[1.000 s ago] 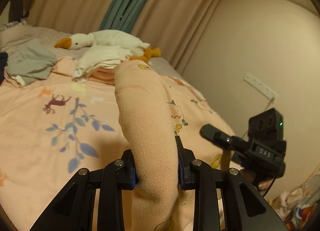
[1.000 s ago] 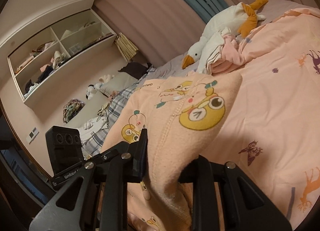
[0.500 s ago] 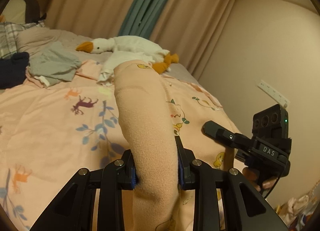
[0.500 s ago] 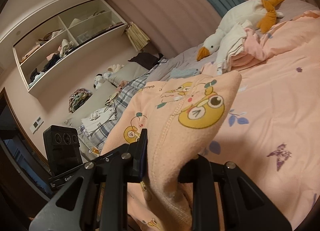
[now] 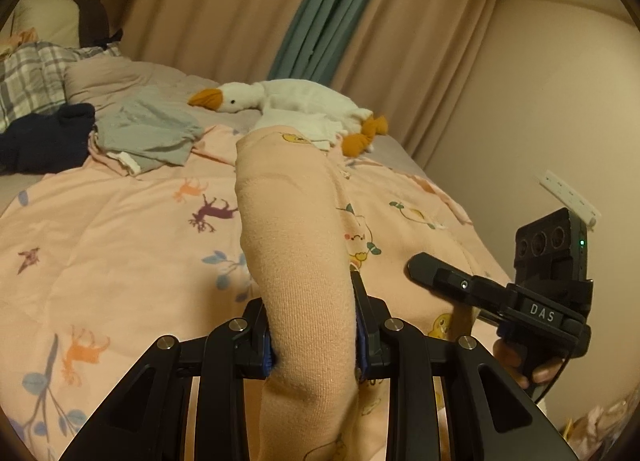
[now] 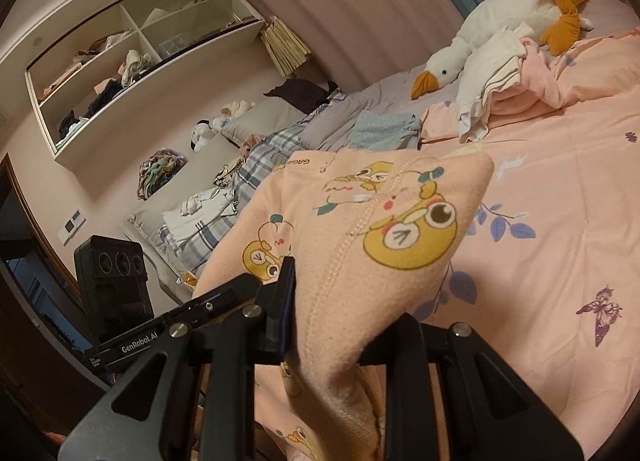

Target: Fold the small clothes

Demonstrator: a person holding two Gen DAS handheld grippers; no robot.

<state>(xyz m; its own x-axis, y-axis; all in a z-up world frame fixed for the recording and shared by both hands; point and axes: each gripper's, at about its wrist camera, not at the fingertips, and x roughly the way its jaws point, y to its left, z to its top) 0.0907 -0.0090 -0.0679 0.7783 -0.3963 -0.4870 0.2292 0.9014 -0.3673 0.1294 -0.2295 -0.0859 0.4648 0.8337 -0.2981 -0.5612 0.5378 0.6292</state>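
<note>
Both views are swinging toward the head of the bed compared with a second ago: more of the plaid bedding and the dark clothes is coming into the left wrist view, and the goose toy is sliding toward the upper right in the right wrist view, while the grip on the cloth is staying the same. The left hand-held gripper [image 5: 312, 335] is clamping a rolled fold of the peach baby garment [image 5: 296, 245], its jaws pressing the cloth from both sides, and the fold is rising out ahead of the fingers above the bed. The right hand-held gripper [image 6: 340, 337] is pinching another part of the same peach baby garment [image 6: 384, 221], with the yellow cartoon print and a line of stitching draping over its fingers. From the left wrist, the right hand-held gripper [image 5: 448, 281] is showing at the right, lying close over the garment where it is spreading on the pink quilt [image 5: 120, 229]. That pink quilt [image 6: 560, 221], printed with leaves, deer and a butterfly, is covering the bed under the garment. A white goose toy [image 5: 296, 101] is lying near the curtains beyond it, with a grey garment [image 5: 148, 133] and dark clothes [image 5: 44, 137] to its left. In the right wrist view the goose toy [image 6: 504, 17] is resting beside a pile of white and pink cloth [image 6: 496, 89].
</note>
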